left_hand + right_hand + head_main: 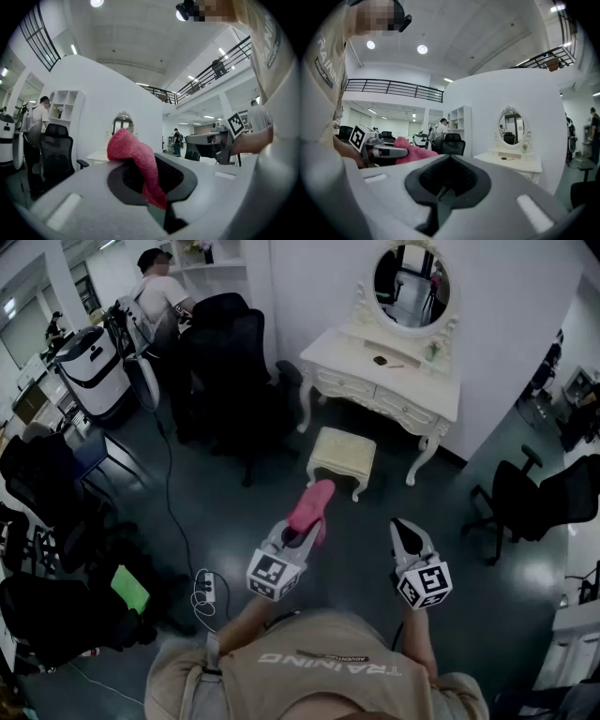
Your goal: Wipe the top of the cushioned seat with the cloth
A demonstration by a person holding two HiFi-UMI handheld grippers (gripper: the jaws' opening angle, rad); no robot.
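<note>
The cushioned seat (342,454) is a cream stool with white legs, standing on the dark floor in front of the dressing table, some way ahead of both grippers. My left gripper (307,532) is shut on a pink cloth (312,505), which sticks up out of its jaws and droops over them; the cloth (136,159) fills the middle of the left gripper view. My right gripper (405,529) is held level with it on the right, shut, with nothing in its jaws. From the right gripper view I see the cloth (412,152) off to the left.
A white dressing table (386,367) with an oval mirror (411,284) stands against the wall behind the stool. Black office chairs (230,362) stand left of it and another (534,498) at the right. A person (159,292) is at the far left. A power strip (206,592) and cable lie on the floor.
</note>
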